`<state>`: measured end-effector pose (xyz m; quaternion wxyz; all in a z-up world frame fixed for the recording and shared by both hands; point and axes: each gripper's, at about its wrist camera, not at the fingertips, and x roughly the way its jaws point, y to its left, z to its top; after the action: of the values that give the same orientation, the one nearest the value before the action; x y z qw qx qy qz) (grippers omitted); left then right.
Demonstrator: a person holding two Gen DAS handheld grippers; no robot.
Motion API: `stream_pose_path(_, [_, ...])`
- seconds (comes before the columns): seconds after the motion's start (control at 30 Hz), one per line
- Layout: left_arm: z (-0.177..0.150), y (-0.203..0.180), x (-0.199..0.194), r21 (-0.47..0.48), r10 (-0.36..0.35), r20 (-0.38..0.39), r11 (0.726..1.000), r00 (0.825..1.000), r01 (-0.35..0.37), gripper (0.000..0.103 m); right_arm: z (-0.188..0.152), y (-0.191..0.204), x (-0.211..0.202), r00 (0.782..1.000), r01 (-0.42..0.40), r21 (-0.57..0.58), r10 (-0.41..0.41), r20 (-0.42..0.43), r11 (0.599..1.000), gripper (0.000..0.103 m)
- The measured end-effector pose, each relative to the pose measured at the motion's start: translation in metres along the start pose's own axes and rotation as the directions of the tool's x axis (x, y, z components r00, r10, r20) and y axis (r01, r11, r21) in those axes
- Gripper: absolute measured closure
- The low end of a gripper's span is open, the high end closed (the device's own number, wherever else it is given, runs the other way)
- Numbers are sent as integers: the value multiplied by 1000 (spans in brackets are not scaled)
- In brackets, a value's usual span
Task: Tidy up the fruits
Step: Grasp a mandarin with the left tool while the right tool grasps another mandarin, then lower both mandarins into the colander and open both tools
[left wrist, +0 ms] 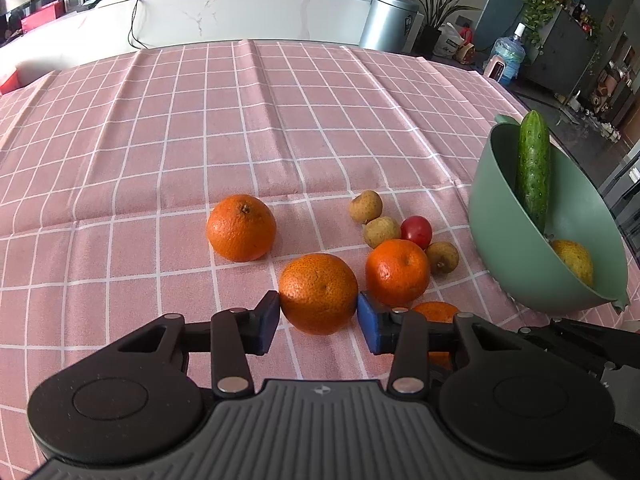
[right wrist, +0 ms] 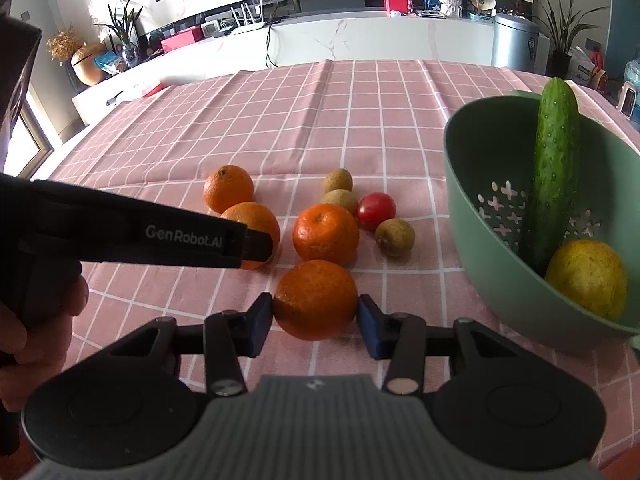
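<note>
On the pink checked cloth (left wrist: pixel 160 152), the green colander (right wrist: pixel 472 184) at three o'clock holds a cucumber (right wrist: pixel 556 160) leaning on its rim and a yellow fruit (right wrist: pixel 586 278). The left gripper (left wrist: pixel 318 312) pinches one orange (left wrist: pixel 318 292) between its blue pads, with a second orange (left wrist: pixel 397 272) at one o'clock and a third (left wrist: pixel 241 227) at eleven. The right gripper (right wrist: pixel 316 318) clamps another orange (right wrist: pixel 315 300), while the red tomato (right wrist: pixel 376 210) and small brown fruits (right wrist: pixel 395 237) lie at one o'clock.
</note>
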<state>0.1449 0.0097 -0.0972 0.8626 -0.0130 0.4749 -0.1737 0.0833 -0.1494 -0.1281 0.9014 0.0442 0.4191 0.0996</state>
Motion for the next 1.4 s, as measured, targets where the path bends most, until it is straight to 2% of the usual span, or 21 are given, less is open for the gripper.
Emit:
stream_pose_path(0.43, [-6, -27, -42, 29, 46, 26, 998, 999, -47, 56, -4, -8, -45, 999, 5, 0, -5, 54, 1000, 61])
stream_pose_path(0.6, [0, -49, -64, 62, 13, 69, 998, 998, -17, 56, -1, -19, -68, 996, 13, 6, -14, 92, 1000, 61])
stream_pose_path(0.73, [9, -69, -74, 76, -27, 75, 997, 997, 21, 56, 5, -34, -86, 993, 35, 19, -37, 110, 999, 61])
stream_pose_path(1.13, [39, -136, -62, 192, -118, 65, 976, 991, 104, 56, 20, -90, -108, 970, 196, 53, -202, 135, 979, 61])
stream_pose_path(1.3, [46, -150, -41, 195, -147, 18, 971, 989, 141, 56, 23, -111, -104, 971, 202, 71, -209, 119, 977, 61])
stream_pose_path(1.4, [46, -150, -28, 185, -149, -11, 972, 989, 149, 56, 24, -124, -97, 979, 169, 111, -180, 98, 979, 61])
